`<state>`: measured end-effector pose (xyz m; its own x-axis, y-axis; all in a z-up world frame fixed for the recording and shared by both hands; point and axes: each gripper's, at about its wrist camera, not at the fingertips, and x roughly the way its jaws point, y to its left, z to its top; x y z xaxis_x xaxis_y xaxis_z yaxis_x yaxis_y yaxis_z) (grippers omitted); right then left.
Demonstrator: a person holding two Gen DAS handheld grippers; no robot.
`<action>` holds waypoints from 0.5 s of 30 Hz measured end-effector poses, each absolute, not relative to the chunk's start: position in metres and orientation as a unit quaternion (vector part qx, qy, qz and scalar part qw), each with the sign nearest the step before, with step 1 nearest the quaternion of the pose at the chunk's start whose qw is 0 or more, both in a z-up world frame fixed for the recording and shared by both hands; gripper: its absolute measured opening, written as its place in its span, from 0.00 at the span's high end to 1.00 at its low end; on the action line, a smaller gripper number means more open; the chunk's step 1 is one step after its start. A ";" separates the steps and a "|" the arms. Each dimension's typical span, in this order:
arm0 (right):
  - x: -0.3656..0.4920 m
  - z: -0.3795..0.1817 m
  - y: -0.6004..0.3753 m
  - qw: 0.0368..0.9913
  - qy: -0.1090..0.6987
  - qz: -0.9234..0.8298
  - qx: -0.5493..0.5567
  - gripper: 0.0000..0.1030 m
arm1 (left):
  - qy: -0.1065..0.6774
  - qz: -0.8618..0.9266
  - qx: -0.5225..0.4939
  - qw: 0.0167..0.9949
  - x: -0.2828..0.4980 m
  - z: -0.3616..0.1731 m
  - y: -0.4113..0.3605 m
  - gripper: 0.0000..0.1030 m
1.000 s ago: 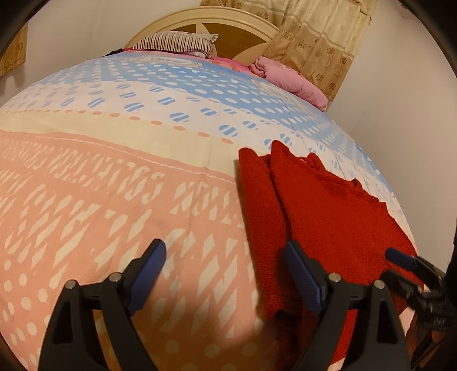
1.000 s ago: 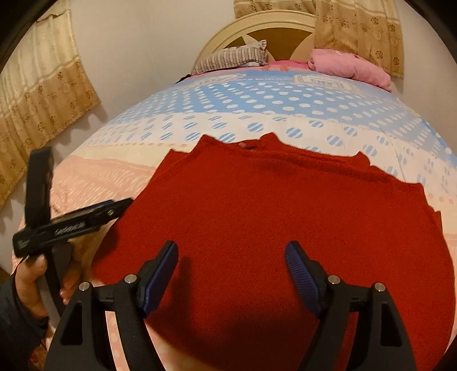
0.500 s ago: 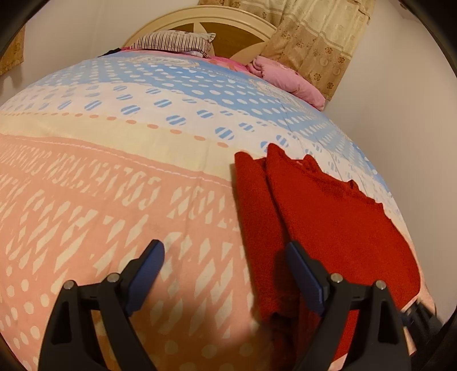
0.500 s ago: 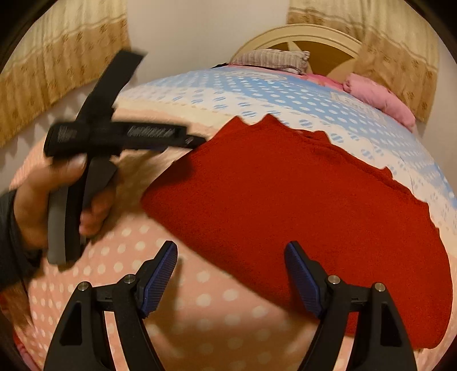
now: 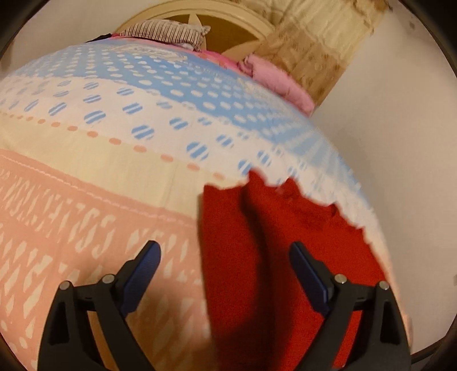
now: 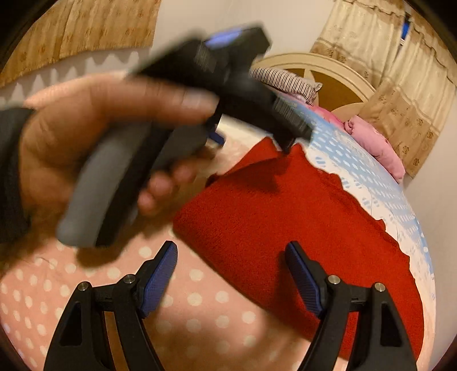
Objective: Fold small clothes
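Fingers of the left gripper (image 5: 225,265) stand wide apart and have just been opening, nothing between them; the right gripper (image 6: 231,268) also gapes empty. Both hover over the red sweater's (image 6: 285,217) near edge (partly folded) on the bed (image 5: 100,159). Left of it lies bare bedspread. A hand (image 6: 94,137) grips the left handle.

I see a bed (image 5: 120,159) filling the view, its cover banded in blue, cream and pink with dots. At twelve o'clock stands a cream arched headboard (image 5: 200,11) with a striped pillow (image 5: 165,31). A pink blanket (image 5: 274,77) and beige patterned curtain (image 5: 314,48) sit at one o'clock against plain white walls (image 5: 400,157).
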<state>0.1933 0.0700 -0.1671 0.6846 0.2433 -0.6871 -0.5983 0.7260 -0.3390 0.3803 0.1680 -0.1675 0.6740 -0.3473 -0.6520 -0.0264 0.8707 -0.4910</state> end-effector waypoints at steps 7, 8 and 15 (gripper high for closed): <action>0.188 -0.171 0.072 0.876 0.302 0.231 -0.297 0.24 | 0.413 -0.097 -0.215 0.880 0.390 -0.175 0.157 0.08; 0.187 -0.171 0.072 0.876 0.300 0.229 -0.300 0.24 | 0.420 -0.102 -0.214 0.876 0.394 -0.179 0.153 0.08; 0.184 -0.172 0.077 0.876 0.293 0.223 -0.311 0.24 | 0.429 -0.115 -0.185 0.877 0.406 -0.183 0.142 0.26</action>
